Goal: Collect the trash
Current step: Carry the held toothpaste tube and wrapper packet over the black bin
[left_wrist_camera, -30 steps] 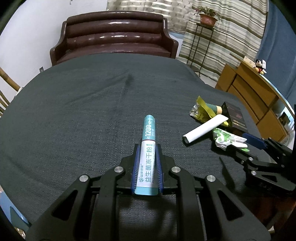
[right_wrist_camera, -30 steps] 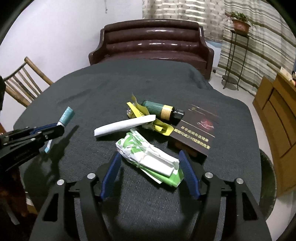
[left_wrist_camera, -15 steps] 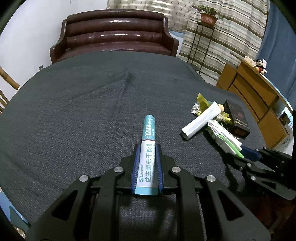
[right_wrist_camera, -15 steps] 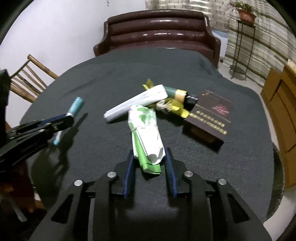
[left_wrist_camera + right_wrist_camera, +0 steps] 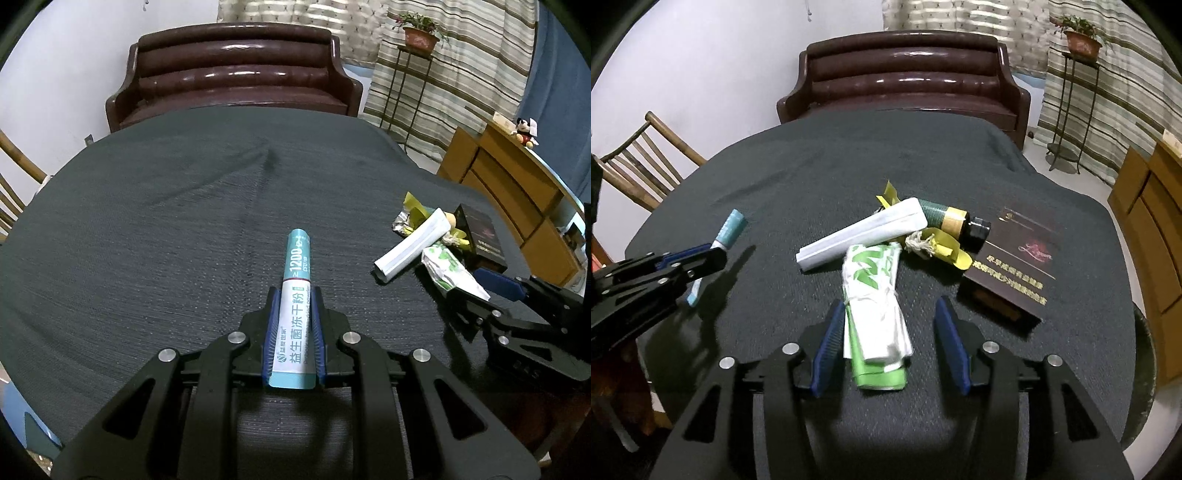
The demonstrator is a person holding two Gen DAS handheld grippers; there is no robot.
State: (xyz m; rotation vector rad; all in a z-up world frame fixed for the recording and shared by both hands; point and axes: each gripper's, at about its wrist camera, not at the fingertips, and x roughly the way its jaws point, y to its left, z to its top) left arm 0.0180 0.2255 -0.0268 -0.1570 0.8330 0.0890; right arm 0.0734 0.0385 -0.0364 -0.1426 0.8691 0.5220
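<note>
My left gripper (image 5: 294, 295) is shut on a teal and white sachet (image 5: 297, 288) and holds it over the dark table (image 5: 147, 221); both show at the left of the right wrist view, the gripper (image 5: 701, 258) and the sachet (image 5: 729, 229). My right gripper (image 5: 890, 317) is open, its jaws on either side of a green and white wrapper (image 5: 875, 306) that lies on the table. The wrapper (image 5: 448, 267) and right gripper (image 5: 480, 286) show at the right of the left wrist view.
Beyond the wrapper lie a white folded packet (image 5: 860, 232), a green bottle with a black cap (image 5: 953, 221), yellow scraps (image 5: 945, 247) and a dark brown box (image 5: 1015, 258). A brown sofa (image 5: 905, 74) stands behind the table, a wooden chair (image 5: 639, 162) at left, a cabinet (image 5: 517, 184) at right.
My right gripper was shut on the green and white wrapper half a second ago; now its jaws stand open around it. The left gripper still holds the sachet in about the same place.
</note>
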